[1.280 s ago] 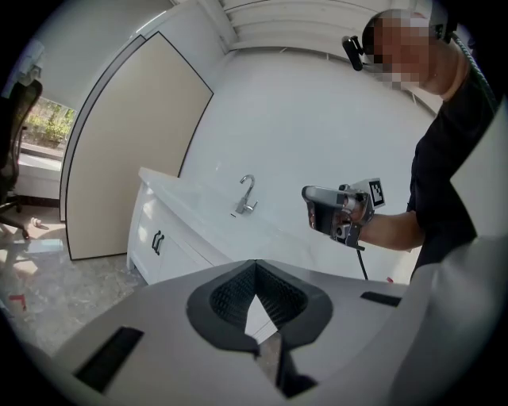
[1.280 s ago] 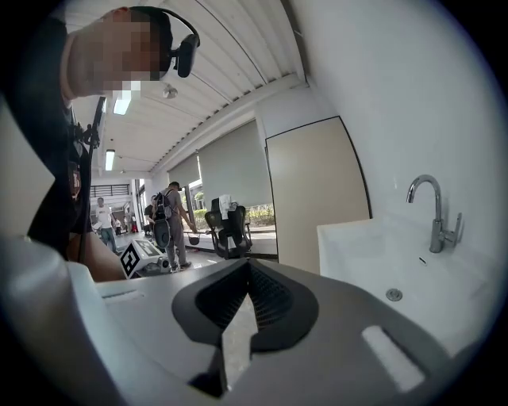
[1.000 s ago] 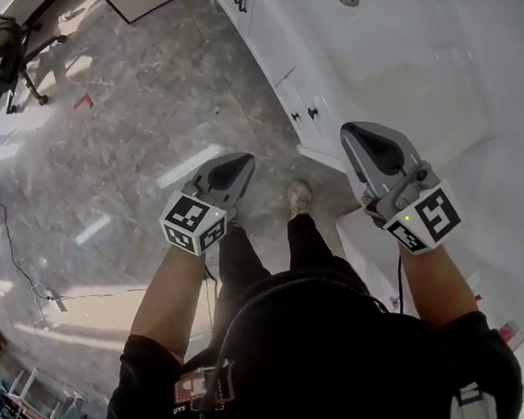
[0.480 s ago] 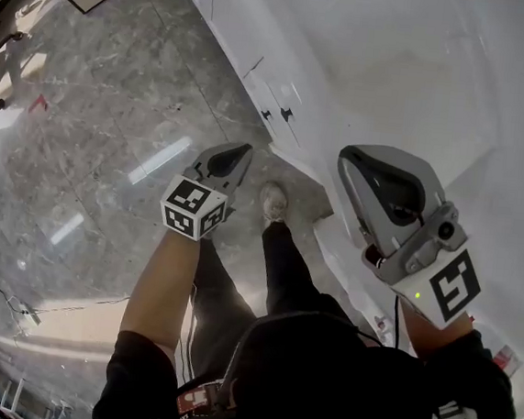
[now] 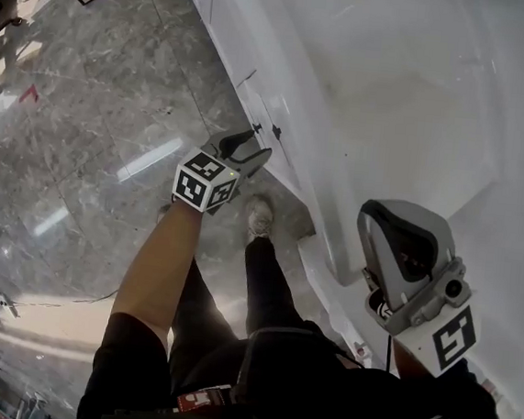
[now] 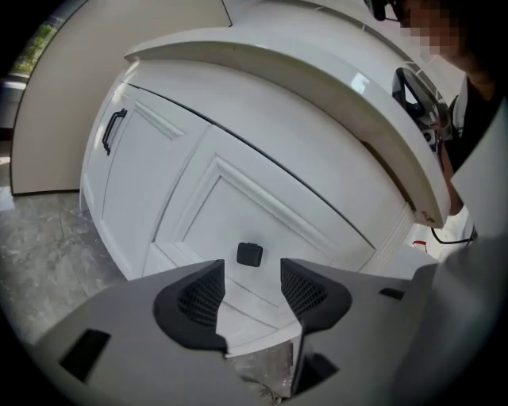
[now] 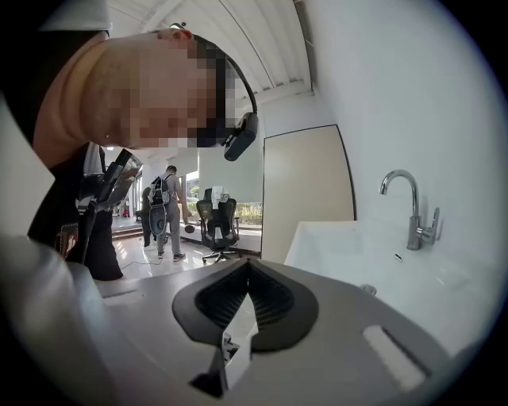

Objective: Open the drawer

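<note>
The left gripper (image 5: 248,146) has dropped to the cabinet (image 6: 151,174) front, and its jaws have just been spreading, empty. The knob (image 6: 250,254) on the drawer (image 6: 230,218) lies straight ahead, just beyond the tips, under the counter's edge. The right gripper (image 7: 248,297), pressed together, is farther off.

A white sink basin (image 7: 349,258) has a chrome faucet (image 7: 413,212) at its back rim and a round drain (image 7: 367,289) in it. Past the basin's far end stands a beige panel (image 7: 305,190). Beyond that are a black office chair (image 7: 216,226) and a standing person with a backpack (image 7: 165,208). Below the basin lies grey marble floor (image 5: 84,141) with a small red mark (image 5: 29,93).
</note>
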`<state>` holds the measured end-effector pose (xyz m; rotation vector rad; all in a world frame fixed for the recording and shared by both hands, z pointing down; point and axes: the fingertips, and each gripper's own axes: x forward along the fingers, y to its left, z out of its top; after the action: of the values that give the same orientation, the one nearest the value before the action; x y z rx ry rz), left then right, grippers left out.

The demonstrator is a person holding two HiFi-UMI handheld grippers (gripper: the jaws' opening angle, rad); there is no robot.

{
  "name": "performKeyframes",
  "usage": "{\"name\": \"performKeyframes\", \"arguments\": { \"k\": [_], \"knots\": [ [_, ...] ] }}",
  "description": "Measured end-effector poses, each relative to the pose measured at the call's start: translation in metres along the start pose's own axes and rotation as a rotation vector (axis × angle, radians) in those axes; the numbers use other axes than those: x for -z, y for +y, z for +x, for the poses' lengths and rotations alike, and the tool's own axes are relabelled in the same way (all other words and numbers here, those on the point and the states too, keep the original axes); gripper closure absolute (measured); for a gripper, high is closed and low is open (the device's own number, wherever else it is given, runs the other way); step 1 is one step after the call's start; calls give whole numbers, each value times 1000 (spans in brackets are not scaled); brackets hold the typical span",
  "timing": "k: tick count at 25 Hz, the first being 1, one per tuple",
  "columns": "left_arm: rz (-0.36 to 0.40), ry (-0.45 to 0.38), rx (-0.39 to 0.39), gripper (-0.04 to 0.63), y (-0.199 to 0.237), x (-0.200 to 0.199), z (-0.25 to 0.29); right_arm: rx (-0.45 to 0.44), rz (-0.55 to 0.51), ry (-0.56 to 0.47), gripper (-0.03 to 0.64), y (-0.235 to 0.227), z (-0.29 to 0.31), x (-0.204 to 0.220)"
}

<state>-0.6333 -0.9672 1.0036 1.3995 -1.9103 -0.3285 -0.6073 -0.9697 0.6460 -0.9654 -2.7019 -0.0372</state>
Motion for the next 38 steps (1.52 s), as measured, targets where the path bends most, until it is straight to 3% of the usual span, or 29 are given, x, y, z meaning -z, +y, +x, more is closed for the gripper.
{"name": "performKeyframes", "arguments": {
  "k": [3,10,15,17,24,29,32,38],
  "knots": [
    [34,32,19,391,-1,1,20,-4,31,2,620,10,4,7],
    [85,45,44,391,-11,-13,38,-145,144,9,620,93,20,37],
    [159,110,17,404,-6,-10,41,-178,160,32,620,130,7,65],
    [197,135,-2,465,-1,-10,43,-168,179,47,620,134,5,80],
    [221,128,12,466,0,-10,45,-154,156,169,620,154,-12,173],
    [221,111,35,468,-1,-11,45,-48,228,312,620,134,-24,246],
    [220,110,42,469,0,-9,44,3,240,305,620,120,-24,256],
    [194,106,53,472,-1,-9,43,21,207,276,621,108,-25,249]
  ]
}}
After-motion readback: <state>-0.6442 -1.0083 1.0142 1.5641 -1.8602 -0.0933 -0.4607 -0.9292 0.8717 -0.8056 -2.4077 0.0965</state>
